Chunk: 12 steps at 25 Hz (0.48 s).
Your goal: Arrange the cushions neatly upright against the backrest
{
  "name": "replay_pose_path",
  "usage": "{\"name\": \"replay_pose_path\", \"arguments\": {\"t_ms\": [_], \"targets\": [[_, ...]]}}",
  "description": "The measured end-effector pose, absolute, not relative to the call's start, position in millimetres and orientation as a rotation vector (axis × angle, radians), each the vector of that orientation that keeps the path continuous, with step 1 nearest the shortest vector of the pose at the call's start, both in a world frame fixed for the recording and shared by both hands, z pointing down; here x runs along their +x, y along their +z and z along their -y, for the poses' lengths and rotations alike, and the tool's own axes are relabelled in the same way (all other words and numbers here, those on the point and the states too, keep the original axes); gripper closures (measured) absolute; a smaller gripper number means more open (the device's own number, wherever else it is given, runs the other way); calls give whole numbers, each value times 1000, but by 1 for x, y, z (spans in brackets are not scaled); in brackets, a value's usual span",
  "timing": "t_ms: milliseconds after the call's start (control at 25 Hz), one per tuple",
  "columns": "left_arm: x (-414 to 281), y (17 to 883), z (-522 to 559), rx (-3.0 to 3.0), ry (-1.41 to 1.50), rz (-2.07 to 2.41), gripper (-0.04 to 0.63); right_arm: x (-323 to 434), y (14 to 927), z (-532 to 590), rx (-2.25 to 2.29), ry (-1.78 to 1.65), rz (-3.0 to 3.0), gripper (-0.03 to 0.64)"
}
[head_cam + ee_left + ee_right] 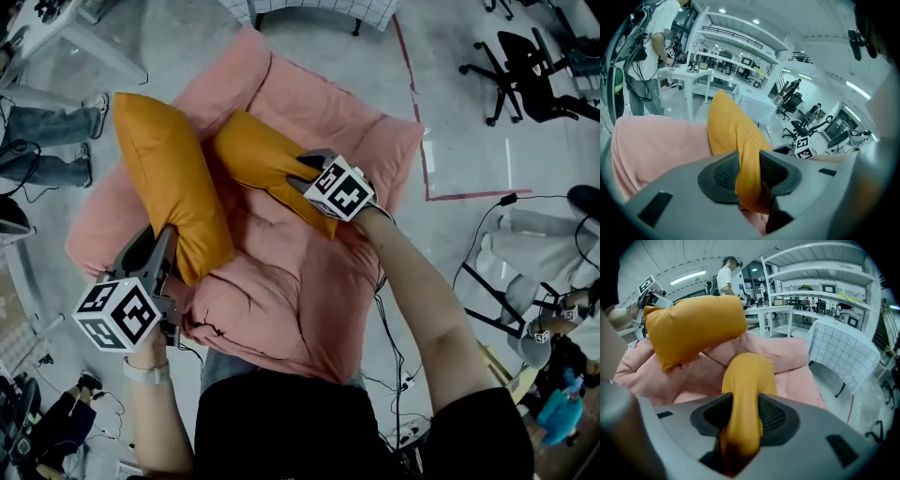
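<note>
Two orange cushions lie over a pink padded sofa seat (pixel 309 281). The left cushion (pixel 169 183) stands lengthwise on the seat's left side; my left gripper (pixel 167 261) is shut on its near corner, and the left gripper view shows orange fabric (pixel 740 154) pinched between the dark pads. The right cushion (pixel 267 159) lies tilted across the middle, and my right gripper (pixel 309 173) is shut on its edge. In the right gripper view its fabric (pixel 745 399) fills the jaws, with the left cushion (pixel 693 329) raised beyond. The pink backrest (pixel 319 94) is at the far side.
Grey floor surrounds the sofa. Office chairs (pixel 525 66) stand at the far right, beyond a red tape line (pixel 422 141). A person's legs (pixel 47 141) are at the left. A checked cloth-covered table (pixel 843 352) and white shelving (pixel 820 282) stand behind the sofa. Cables (pixel 394 356) trail at the right.
</note>
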State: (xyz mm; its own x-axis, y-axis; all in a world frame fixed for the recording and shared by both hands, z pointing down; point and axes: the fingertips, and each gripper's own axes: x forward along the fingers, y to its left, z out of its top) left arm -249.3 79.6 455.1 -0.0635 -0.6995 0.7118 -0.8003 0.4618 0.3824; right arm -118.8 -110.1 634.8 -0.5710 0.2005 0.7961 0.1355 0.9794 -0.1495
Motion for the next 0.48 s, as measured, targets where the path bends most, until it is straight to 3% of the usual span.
{"name": "replay_pose_path", "arguments": {"t_ms": [480], "targets": [[-248, 457, -84, 1265, 118, 1797, 463, -114, 713, 101, -241, -4, 2097, 437]]}}
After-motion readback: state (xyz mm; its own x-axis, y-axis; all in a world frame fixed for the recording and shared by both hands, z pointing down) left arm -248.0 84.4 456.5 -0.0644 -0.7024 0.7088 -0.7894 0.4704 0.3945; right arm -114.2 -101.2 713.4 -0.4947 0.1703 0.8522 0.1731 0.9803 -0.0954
